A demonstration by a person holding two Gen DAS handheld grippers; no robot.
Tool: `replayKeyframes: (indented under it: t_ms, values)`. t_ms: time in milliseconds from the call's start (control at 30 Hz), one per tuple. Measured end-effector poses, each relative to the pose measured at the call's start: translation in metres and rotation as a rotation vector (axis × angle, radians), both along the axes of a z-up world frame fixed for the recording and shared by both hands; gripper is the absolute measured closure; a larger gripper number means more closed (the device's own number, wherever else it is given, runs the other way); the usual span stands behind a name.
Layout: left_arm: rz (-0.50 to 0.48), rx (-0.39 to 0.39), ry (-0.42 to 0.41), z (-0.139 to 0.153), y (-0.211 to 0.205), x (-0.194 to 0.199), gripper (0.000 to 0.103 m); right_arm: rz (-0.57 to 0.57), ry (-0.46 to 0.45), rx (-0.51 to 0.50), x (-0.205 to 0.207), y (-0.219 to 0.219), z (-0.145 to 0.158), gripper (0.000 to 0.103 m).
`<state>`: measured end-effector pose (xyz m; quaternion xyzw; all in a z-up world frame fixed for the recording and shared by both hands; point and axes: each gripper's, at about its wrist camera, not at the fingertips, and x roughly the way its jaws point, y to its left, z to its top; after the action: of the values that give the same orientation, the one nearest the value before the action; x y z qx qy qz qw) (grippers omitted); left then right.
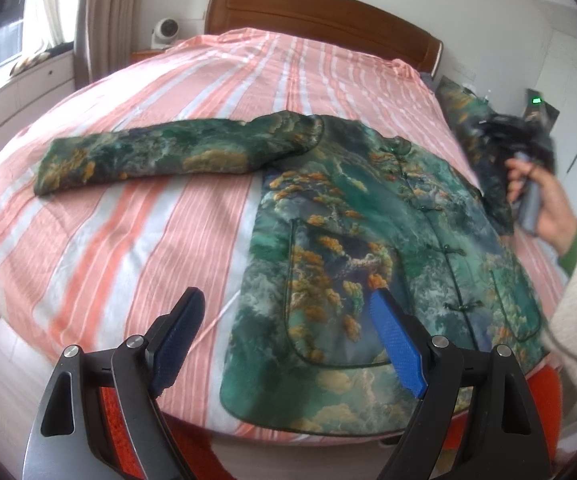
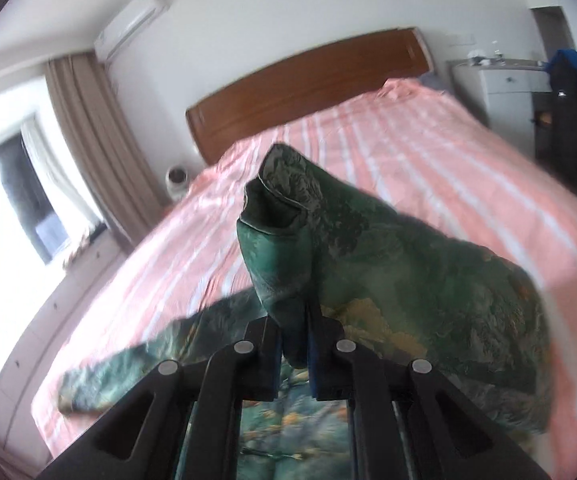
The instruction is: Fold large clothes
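A green jacket (image 1: pixel 368 240) printed with gold and white clouds lies front up on the pink striped bed (image 1: pixel 148 240). Its left sleeve (image 1: pixel 148 156) stretches out flat to the left. My left gripper (image 1: pixel 284 294) is open above the jacket's lower left hem, and nothing is between its blue pads. My right gripper (image 2: pixel 294 316) is shut on the right sleeve (image 2: pixel 284 208), whose cuff stands up past the fingers, lifted off the bed. In the left wrist view that raised sleeve (image 1: pixel 476 148) is blurred at the right, next to the hand (image 1: pixel 548 208) on the gripper's handle.
A wooden headboard (image 1: pixel 320 12) closes the far end of the bed. A small white device (image 1: pixel 166 32) sits at the far left corner by the curtain and window. White drawers (image 2: pixel 504 84) and dark hanging clothes (image 2: pixel 576 120) stand to the right. Something red (image 1: pixel 120 412) lies below the near bed edge.
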<state>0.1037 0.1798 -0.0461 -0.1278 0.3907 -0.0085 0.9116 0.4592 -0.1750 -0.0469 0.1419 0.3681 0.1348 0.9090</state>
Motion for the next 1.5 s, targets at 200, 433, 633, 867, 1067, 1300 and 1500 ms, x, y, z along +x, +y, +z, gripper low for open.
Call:
replayKeyframes:
  t_ms: [200, 433, 633, 867, 1067, 1300, 1500]
  values:
    - [0.041, -0.004, 0.029, -0.008, 0.012, -0.002, 0.014, 0.144, 0.282, -0.005, 0.018, 0.065, -0.103, 0.027]
    - [0.058, -0.008, 0.035, -0.014, 0.012, 0.005, 0.01, 0.097, 0.206, 0.064, -0.026, 0.007, -0.069, 0.02]
    - [0.04, 0.037, 0.058, -0.005, -0.007, 0.008, 0.008, -0.081, 0.448, 0.066, -0.012, -0.049, -0.136, 0.014]
    - [0.058, 0.169, 0.022, 0.006, -0.019, 0.009, 0.002, -0.094, 0.128, 0.035, -0.08, -0.036, -0.059, 0.015]
    - [0.063, 0.09, 0.019, 0.003, -0.029, 0.016, 0.002, 0.05, 0.014, -0.093, -0.181, -0.017, -0.023, 0.01]
    - [0.008, 0.111, 0.024, -0.002, -0.045, 0.017, 0.002, 0.128, -0.044, -0.351, -0.309, -0.019, -0.034, 0.01]
    - [-0.016, 0.085, 0.016, -0.003, -0.055, 0.014, 0.002, 0.147, -0.031, -0.408, -0.349, -0.018, -0.036, 0.008]
